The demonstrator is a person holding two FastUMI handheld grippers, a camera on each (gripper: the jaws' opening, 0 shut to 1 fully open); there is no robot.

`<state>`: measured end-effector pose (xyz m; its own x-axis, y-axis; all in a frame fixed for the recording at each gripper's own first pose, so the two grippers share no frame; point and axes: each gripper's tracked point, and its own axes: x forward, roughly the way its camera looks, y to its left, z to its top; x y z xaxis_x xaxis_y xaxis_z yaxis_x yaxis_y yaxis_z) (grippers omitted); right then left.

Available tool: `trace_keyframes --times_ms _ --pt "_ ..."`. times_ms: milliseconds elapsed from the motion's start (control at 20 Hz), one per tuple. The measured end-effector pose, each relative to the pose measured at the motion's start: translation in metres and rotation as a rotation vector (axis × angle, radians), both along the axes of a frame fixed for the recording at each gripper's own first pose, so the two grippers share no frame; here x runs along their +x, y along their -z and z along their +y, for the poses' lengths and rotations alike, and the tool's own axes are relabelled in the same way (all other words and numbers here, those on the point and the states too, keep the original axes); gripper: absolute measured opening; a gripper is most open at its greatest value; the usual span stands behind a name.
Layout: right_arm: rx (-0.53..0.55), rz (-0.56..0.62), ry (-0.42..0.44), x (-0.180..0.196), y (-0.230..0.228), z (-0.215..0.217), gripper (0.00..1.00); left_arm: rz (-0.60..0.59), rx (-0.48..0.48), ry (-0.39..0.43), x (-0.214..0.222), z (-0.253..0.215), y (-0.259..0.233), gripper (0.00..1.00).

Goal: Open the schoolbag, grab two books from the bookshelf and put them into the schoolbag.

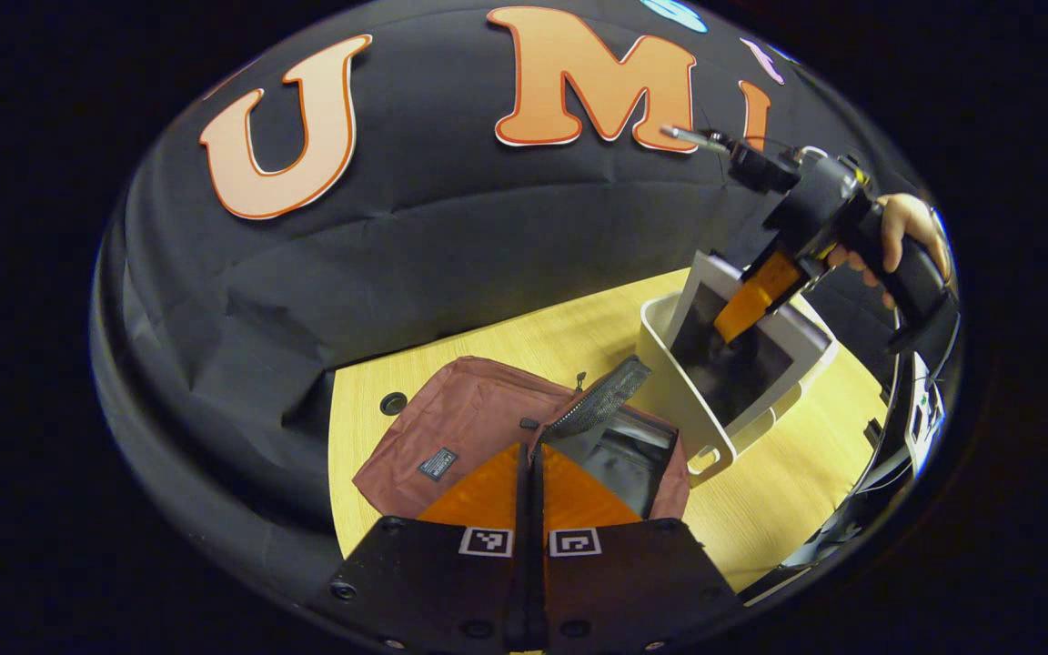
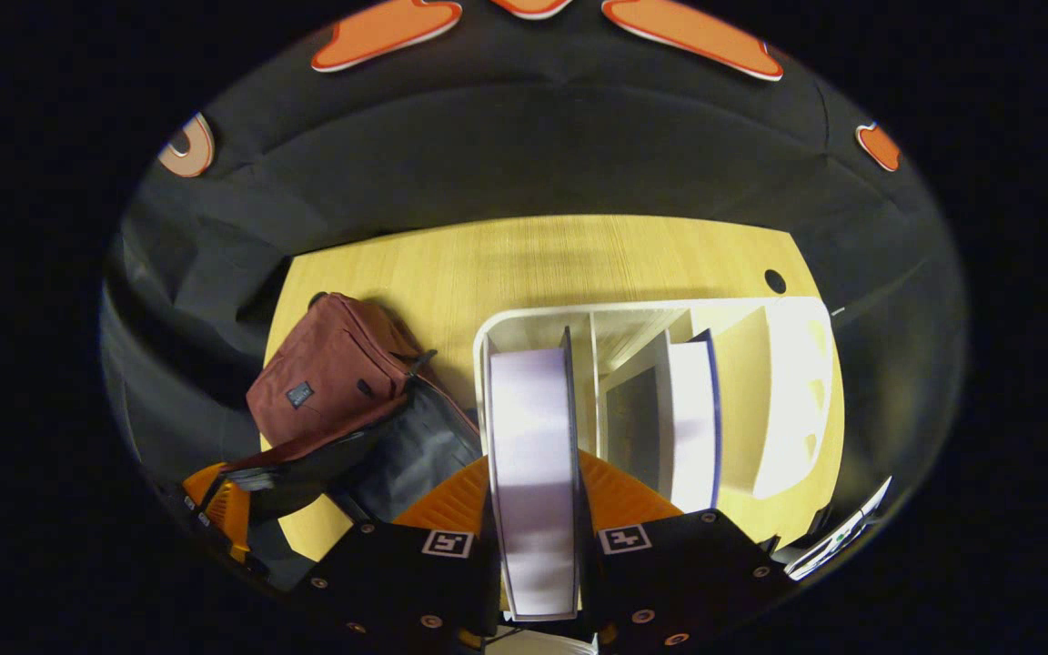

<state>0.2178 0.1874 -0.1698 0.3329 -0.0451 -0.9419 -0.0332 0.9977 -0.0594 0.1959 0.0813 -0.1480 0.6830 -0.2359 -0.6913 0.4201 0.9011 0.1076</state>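
The maroon schoolbag (image 1: 460, 428) lies on the wooden table with its zip undone and its dark lining (image 1: 624, 455) showing. My left gripper (image 1: 529, 452) is shut on the near edge of that opening. In the right gripper view the schoolbag (image 2: 333, 373) lies left of the white bookshelf (image 2: 797, 364), with the left gripper (image 2: 224, 491) at its near edge. My right gripper (image 2: 533, 464) is shut on an upright book (image 2: 533, 409) in the left compartment. A second book (image 2: 692, 418) stands in the middle compartment. From the left gripper view, the right gripper (image 1: 747, 314) reaches down onto a dark-covered book (image 1: 724, 359).
The table (image 2: 533, 255) has bare wood behind the bag and the shelf, with a round cable hole (image 2: 774, 280) at its far right. A hand (image 1: 906, 227) holds the right gripper. The shelf's right compartment (image 2: 742, 400) holds no book. Pale equipment (image 1: 924, 409) sits off the table's right edge.
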Motion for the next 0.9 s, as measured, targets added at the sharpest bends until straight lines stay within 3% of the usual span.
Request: trace_keyframes --times_ms 300,600,750,900 --pt "-0.027 -0.135 -0.067 -0.029 -0.088 -0.006 0.35 -0.011 0.008 0.014 -0.003 -0.005 -0.003 0.01" --pt "0.150 -0.315 -0.028 -0.098 -0.173 -0.007 0.34 -0.020 0.002 0.028 -0.006 -0.004 -0.002 0.01" --pt "0.345 -0.399 0.085 -0.142 -0.177 -0.005 0.34 -0.026 0.003 0.042 -0.009 -0.007 -0.003 0.01" --pt "0.539 -0.426 0.219 -0.173 -0.139 0.002 0.34 -0.043 0.001 0.055 -0.010 -0.012 -0.008 0.01"
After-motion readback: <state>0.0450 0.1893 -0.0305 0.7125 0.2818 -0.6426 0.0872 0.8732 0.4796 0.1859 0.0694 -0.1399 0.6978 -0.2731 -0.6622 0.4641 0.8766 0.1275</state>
